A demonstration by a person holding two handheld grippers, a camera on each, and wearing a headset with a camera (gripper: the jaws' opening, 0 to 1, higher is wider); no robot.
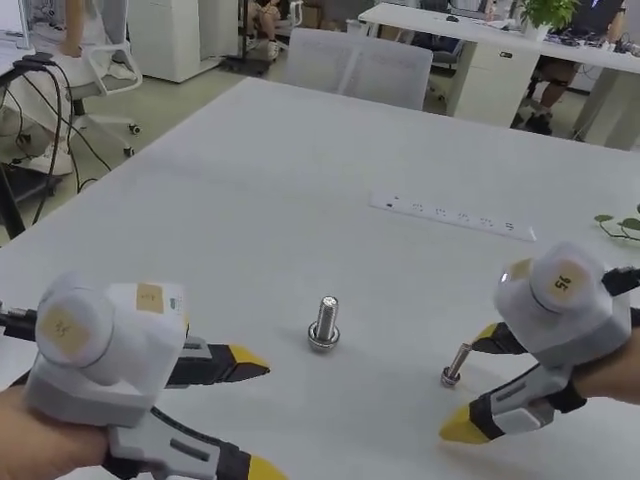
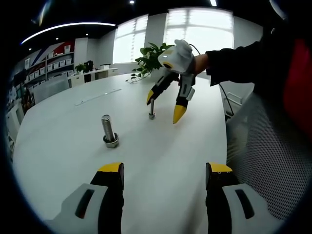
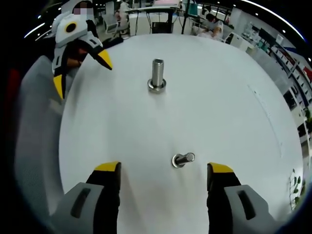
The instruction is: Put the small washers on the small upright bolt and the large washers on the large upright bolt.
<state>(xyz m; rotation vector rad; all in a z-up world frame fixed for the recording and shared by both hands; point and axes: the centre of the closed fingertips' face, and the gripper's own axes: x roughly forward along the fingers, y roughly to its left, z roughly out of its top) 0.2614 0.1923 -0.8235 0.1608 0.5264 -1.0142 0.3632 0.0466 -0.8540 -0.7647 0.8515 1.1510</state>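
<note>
A: What do we have, biggest thing first?

B: The white worktop (image 1: 300,180), which carries everything. A long white power strip (image 1: 452,216) lies flat on its far side, well apart from the bolts.

A: And our claws?

B: We hold the left claw (image 2: 165,168) low over the near edge. Its jaws are spread wide and there is nothing between them. The right claw (image 3: 164,167) is spread just as wide and grips nothing either.

A: Where is the large bolt (image 1: 324,324)?

B: It stands upright near the middle of the worktop, between our two claws in the head view. It lies ahead of the left claw and off to the left of its jaws, well clear of both tips. A metal collar (image 3: 156,87) sits around its foot. We cannot tell whether that is a washer or the bolt's own head.

A: And the small bolt (image 3: 183,159)?

B: It stands to the right of the large one, apart from it. It is in the gap between the right claw's open jaws, just ahead of the tips and nearer one jaw than the other. We cannot tell if that jaw touches it, but the jaws are not closed on it.
</note>
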